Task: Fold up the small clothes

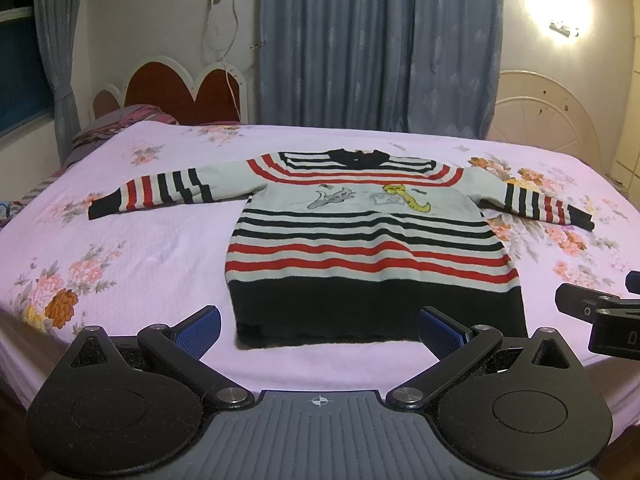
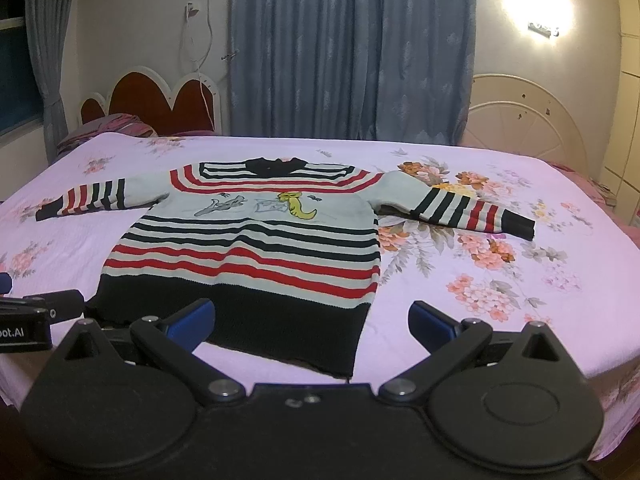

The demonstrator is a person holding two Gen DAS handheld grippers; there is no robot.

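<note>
left gripper [image 1: 319, 330]: nearest the lens, fingers spread wide with nothing between them, blue ribbed pads [image 1: 202, 330] hovering just short of the hem, likely staged for a first pinch.
right gripper [image 2: 311, 326]: also spread wide and holding nothing, at 3 o'clock of the left one; its left pad overlaps the hem in view, though contact cannot be told.
sweater [image 1: 360, 232]: at 12 o'clock from both tools, laid flat face up on the bed, both sleeves stretched out to 9 and 3 o'clock, probably so the folds can start clean.
knit: soft ribbed wool look, pale grey with red and black stripes, a wide black band at the bottom, cartoon figures on the chest.
bedsheet [image 1: 160, 248]: pink, quilted, floral print, smooth under the garment.
progress: by my reading no fold is made yet.
</note>
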